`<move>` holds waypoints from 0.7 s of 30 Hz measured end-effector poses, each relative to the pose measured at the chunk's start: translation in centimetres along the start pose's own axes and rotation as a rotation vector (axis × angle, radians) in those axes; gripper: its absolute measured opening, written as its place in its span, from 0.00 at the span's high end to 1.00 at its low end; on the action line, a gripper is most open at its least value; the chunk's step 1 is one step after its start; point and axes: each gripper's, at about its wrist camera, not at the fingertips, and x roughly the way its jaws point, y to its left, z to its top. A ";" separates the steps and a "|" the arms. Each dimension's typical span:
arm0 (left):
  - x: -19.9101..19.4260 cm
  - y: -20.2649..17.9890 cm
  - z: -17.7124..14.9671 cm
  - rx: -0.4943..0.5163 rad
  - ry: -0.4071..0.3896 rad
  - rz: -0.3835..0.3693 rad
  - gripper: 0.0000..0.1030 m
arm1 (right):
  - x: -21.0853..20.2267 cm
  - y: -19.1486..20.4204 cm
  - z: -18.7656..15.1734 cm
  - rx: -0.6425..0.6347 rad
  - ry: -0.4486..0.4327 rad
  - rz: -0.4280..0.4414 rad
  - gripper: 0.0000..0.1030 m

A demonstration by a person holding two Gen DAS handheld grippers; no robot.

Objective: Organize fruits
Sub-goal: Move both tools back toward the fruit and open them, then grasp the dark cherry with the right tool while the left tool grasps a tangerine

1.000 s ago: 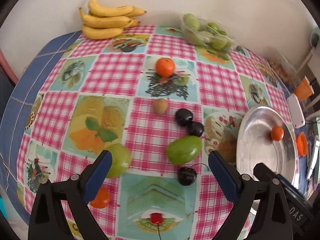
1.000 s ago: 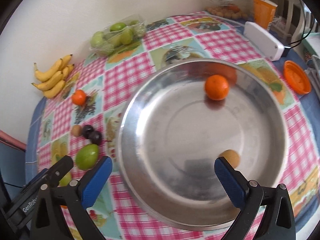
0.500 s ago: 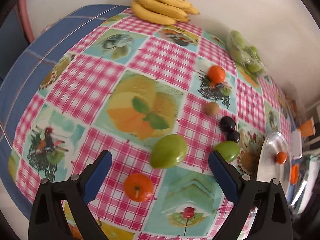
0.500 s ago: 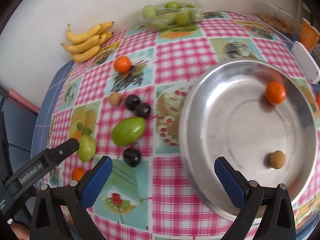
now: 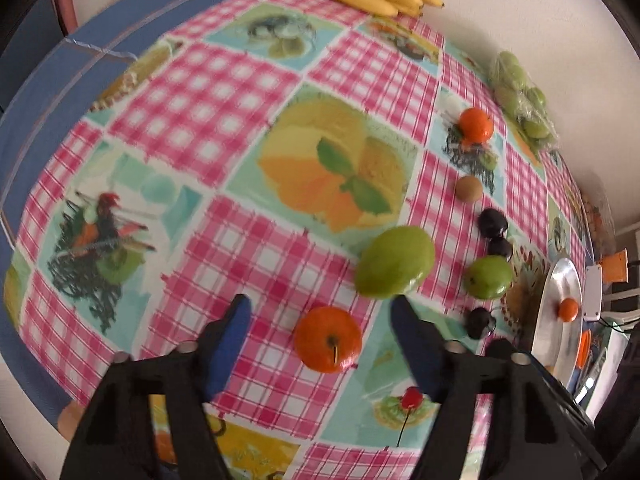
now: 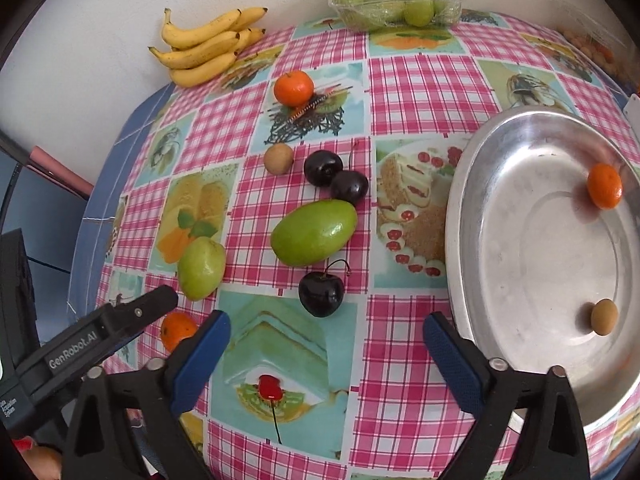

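Note:
My left gripper [image 5: 320, 312] is open with a small orange fruit [image 5: 328, 339] lying between its blue fingers on the tablecloth; this fruit also shows in the right wrist view [image 6: 178, 330]. Just beyond it lie two green mangoes [image 5: 395, 267] [image 5: 489, 277]. My right gripper [image 6: 326, 334] is open and empty, hovering near a dark cherry [image 6: 321, 294]. The silver plate [image 6: 520, 280] at the right holds a tangerine [image 6: 605, 185] and a small brown fruit [image 6: 604, 317].
A tangerine [image 6: 293, 87], a brown fruit [image 6: 278, 158] and two dark plums [image 6: 336, 176] lie mid-table. Bananas [image 6: 208, 46] and a pack of green fruit [image 6: 394, 4] sit by the wall. The table edge falls off at the left.
My left gripper has swung left and closed in on the small orange fruit, its fingers narrowing around it. My right gripper has moved left off the plate toward the cherry.

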 end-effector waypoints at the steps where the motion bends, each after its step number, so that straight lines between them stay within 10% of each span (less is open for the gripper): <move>1: 0.3 0.0 0.0 -0.005 0.016 -0.008 0.34 | 0.2 0.0 0.0 -0.003 0.005 -0.009 0.17; 8: 0.8 -0.5 -0.2 0.000 0.047 -0.028 0.51 | 1.1 0.1 0.3 -0.018 0.020 -0.058 0.53; 21: 1.4 -1.0 0.1 0.006 0.053 -0.018 0.60 | 2.4 1.3 0.9 -0.038 0.033 -0.070 0.64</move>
